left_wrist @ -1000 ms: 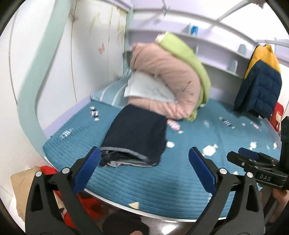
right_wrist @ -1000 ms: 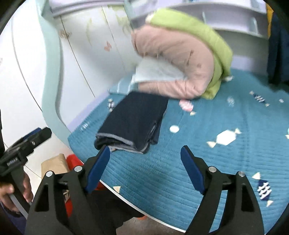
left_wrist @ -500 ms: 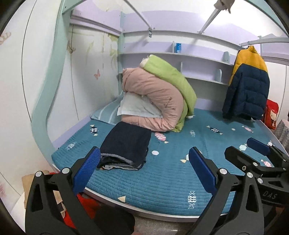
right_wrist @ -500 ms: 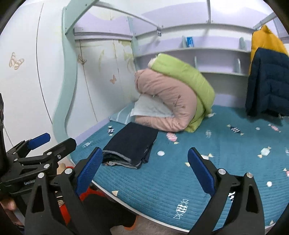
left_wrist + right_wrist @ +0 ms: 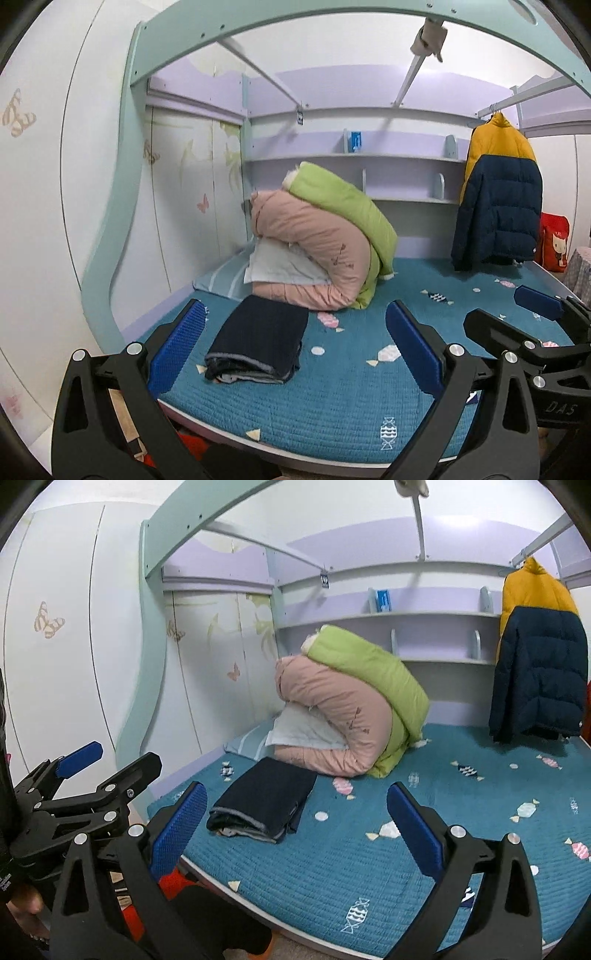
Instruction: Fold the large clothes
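Teal quilted mattress [image 5: 332, 406] within a lavender-shelved bunk alcove. Folded navy garment [image 5: 258, 338] lies flat at 10 o'clock. Left gripper [image 5: 295, 354] and right gripper [image 5: 295, 830] gape wide, empty.

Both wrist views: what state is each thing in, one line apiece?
Left gripper: open, empty, off the bed.
Right gripper: open, empty, off the bed.
Dark garment: folded, flat on the bed near its front edge.
Pink quilt: rolled, slumped over a white pillow.
Green quilt: folded, draped on the pink quilt.
Jacket: hanging from a rail.
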`<act>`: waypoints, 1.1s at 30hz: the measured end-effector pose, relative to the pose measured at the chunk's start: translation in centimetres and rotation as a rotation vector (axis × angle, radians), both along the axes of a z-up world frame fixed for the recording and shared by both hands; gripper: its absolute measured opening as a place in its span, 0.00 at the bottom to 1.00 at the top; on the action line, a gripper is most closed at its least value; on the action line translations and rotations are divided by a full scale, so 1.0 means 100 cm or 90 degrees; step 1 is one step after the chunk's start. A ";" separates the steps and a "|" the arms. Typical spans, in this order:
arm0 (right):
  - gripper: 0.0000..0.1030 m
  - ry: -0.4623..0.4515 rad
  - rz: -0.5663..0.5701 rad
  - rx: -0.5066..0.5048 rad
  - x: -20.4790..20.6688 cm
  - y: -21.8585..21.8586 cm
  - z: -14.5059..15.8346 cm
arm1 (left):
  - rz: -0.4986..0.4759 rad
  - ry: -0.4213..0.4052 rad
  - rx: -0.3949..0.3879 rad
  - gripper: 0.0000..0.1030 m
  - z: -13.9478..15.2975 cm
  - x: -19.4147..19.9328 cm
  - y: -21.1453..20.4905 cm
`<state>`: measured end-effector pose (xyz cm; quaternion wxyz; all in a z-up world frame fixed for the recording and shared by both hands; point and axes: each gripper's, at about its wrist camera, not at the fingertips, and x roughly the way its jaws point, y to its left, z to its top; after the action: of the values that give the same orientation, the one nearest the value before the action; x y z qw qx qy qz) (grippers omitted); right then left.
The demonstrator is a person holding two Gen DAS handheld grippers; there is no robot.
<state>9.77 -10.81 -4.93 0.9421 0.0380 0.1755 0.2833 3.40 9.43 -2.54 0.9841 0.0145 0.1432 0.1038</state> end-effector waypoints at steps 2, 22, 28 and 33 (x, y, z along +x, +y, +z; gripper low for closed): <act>0.92 -0.008 -0.003 0.004 -0.003 -0.004 0.002 | 0.002 -0.014 0.010 0.95 0.004 -0.003 -0.005; 0.92 -0.051 -0.018 0.029 -0.011 -0.028 0.015 | -0.005 -0.067 0.033 0.95 0.023 -0.014 -0.021; 0.93 -0.052 -0.018 0.033 -0.011 -0.030 0.016 | -0.006 -0.071 0.035 0.95 0.023 -0.015 -0.023; 0.93 -0.049 -0.016 0.033 -0.009 -0.032 0.015 | -0.006 -0.067 0.034 0.95 0.024 -0.014 -0.023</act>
<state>8.84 -14.05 -3.39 0.9502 0.0539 0.1310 0.2775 1.97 7.16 -0.18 0.9900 0.0357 0.0880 0.1039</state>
